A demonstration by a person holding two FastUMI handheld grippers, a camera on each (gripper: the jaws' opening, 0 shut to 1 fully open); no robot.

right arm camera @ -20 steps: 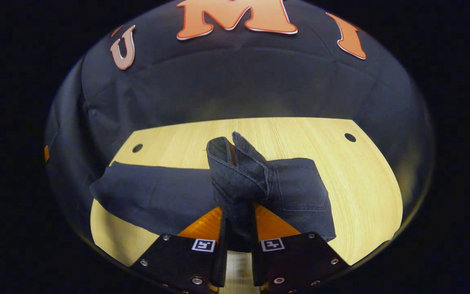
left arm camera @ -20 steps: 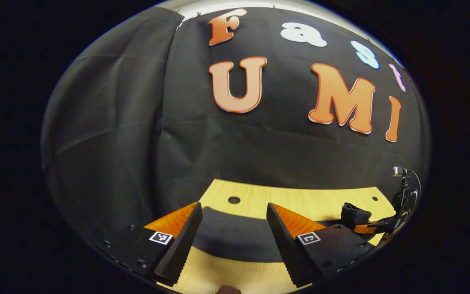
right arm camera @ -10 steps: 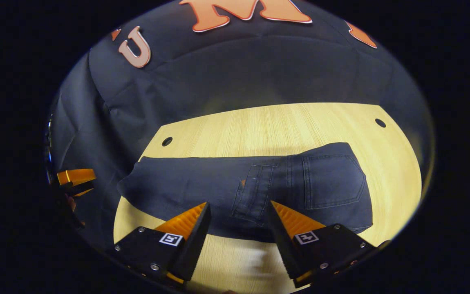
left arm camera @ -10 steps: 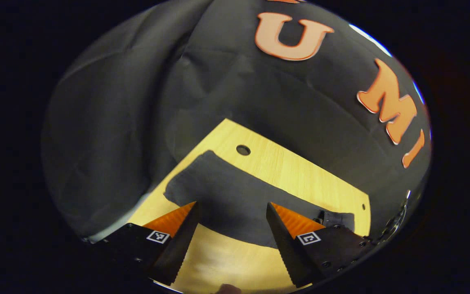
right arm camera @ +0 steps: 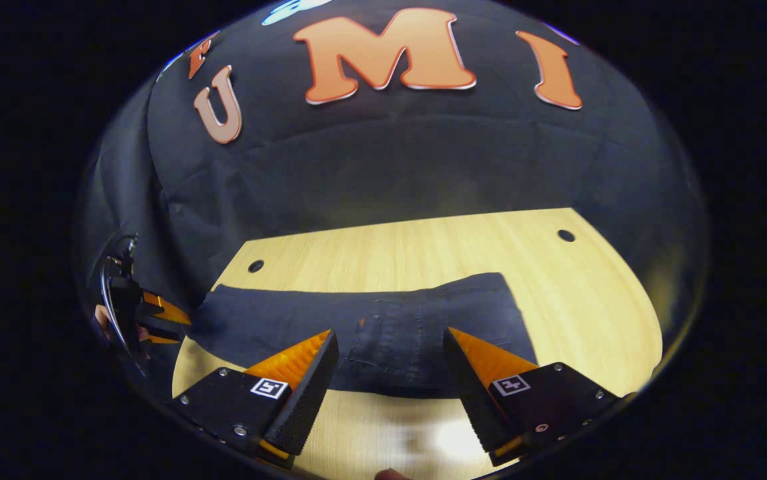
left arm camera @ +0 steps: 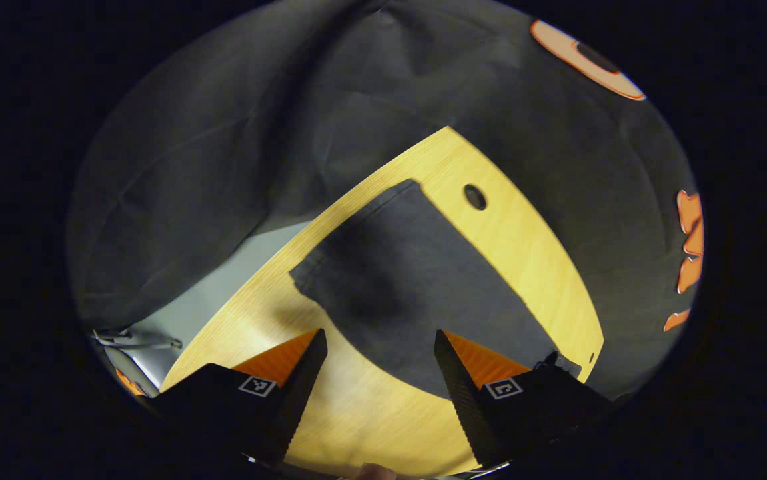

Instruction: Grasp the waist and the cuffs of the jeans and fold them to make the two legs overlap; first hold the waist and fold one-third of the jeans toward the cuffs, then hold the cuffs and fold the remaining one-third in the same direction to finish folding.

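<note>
Jeans (right arm camera: 383,327) flat on the table (right arm camera: 583,300), waist end folded over. Right gripper (right arm camera: 389,373) released, empty, above the fold at 12 o'clock. Left gripper (left arm camera: 379,373) open over the cuffs (left arm camera: 357,267) at 11 o'clock, likely lining up the cuff grab.

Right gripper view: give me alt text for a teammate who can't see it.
Dark jeans lie flat across a light wooden table, waist end to the right, folded part in the middle. The right claw hangs open above their near edge, holding nothing. The left claw shows at the far left near the cuff end.
</note>
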